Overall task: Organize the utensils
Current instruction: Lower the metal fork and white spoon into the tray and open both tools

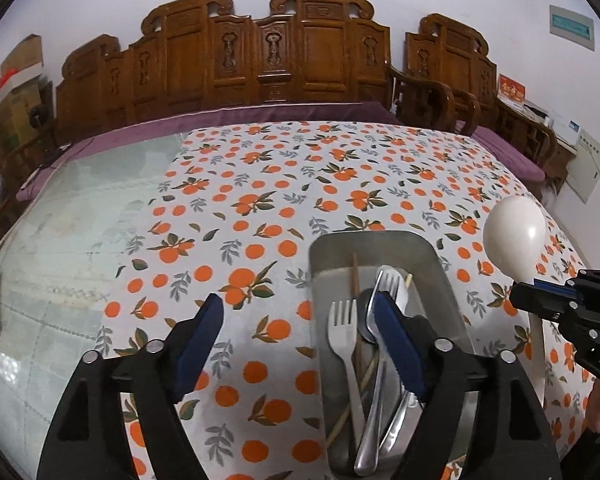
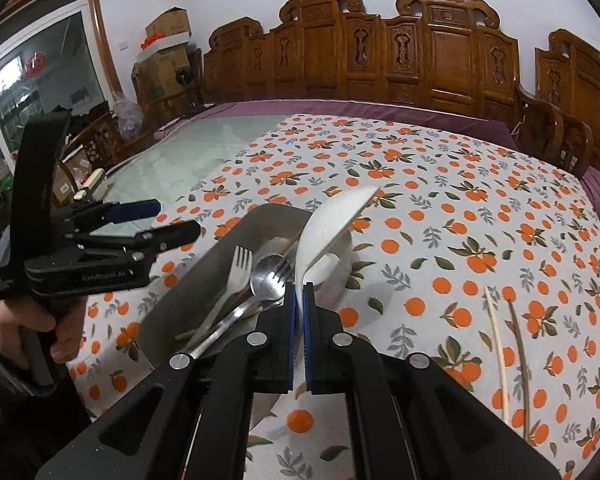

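A metal tray (image 1: 372, 237) lies on the orange-print tablecloth and holds a white plastic fork (image 1: 342, 320), a metal fork (image 1: 389, 280), a metal spoon (image 1: 365, 322) and chopsticks (image 1: 355, 276). My left gripper (image 1: 298, 304) stands open over the tray's left edge, with nothing between its fingers. My right gripper (image 2: 299, 292) is shut on the handle of a white spoon (image 2: 332, 224), held tilted above the tray (image 2: 196, 276). The white spoon (image 1: 514, 236) and right gripper (image 1: 518, 294) show at the right of the left wrist view. The left gripper (image 2: 176, 218) is open at the left of the right wrist view.
Two loose chopsticks (image 2: 508, 344) lie on the tablecloth (image 2: 440, 208) right of the tray. Bare glass tabletop (image 1: 72, 240) extends to the left. A carved wooden bench (image 1: 260, 52) with a purple cushion stands behind the table. A person's hand (image 2: 40, 320) grips the left gripper's handle.
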Demonstrator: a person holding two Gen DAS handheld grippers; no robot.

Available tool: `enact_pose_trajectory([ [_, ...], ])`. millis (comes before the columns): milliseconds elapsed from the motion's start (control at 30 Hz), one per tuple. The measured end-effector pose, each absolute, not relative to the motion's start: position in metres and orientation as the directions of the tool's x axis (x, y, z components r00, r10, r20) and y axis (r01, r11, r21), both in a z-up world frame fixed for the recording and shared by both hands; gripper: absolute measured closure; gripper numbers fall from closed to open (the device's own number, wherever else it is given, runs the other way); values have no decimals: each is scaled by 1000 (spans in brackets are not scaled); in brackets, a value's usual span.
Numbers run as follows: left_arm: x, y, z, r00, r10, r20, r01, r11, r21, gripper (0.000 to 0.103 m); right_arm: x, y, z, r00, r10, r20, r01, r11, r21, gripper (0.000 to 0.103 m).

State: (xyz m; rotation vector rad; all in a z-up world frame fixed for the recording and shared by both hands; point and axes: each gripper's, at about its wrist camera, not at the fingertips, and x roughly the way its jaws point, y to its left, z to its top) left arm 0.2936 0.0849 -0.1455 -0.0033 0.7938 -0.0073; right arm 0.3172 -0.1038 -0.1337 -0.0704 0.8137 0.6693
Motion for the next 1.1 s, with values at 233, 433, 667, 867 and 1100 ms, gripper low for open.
enact_pose_trajectory([
  [233, 294, 92, -143, 710, 13, -705, -13, 1000, 5, 13, 324, -84, -133, 491, 544, -681, -588, 783, 203, 99],
  [433, 294, 101, -144, 705, 18, -709, -27, 1000, -2, 13, 331, -67, -141, 500, 545, -673, -595, 781, 190, 99],
  [667, 294, 105, -140, 712, 19, -702, -37, 999, -11, 13, 336, -45, -159, 478, 544, -690, -624, 763, 169, 99],
  [867, 293, 108, -139, 713, 26, -701, -44, 999, -8, 13, 329, -35, -172, 418, 583, -696, -666, 718, 201, 99],
  [1100, 291, 110, -139, 713, 31, -701, -49, 999, -5, 13, 328, -31, -179, 394, 598, -698, -667, 708, 231, 98],
])
